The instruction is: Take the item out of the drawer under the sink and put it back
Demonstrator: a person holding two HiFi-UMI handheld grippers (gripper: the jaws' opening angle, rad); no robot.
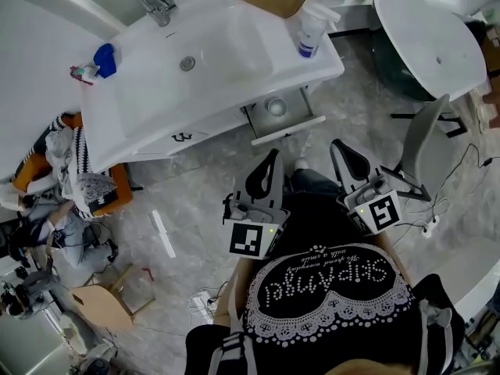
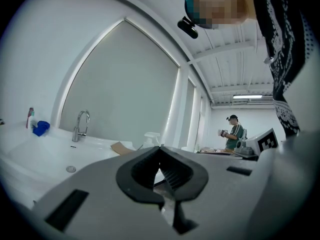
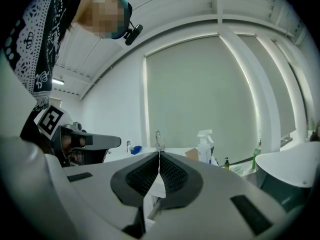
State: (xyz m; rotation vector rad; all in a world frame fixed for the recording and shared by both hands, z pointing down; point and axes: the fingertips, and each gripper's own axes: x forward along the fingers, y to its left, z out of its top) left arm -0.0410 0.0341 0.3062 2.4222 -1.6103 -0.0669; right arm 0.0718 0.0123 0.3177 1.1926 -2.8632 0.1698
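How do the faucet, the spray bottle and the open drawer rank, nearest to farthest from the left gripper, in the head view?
1. The open drawer, directly ahead of the left gripper, below the sink.
2. The spray bottle, on the sink's right end.
3. The faucet, at the sink's back left.
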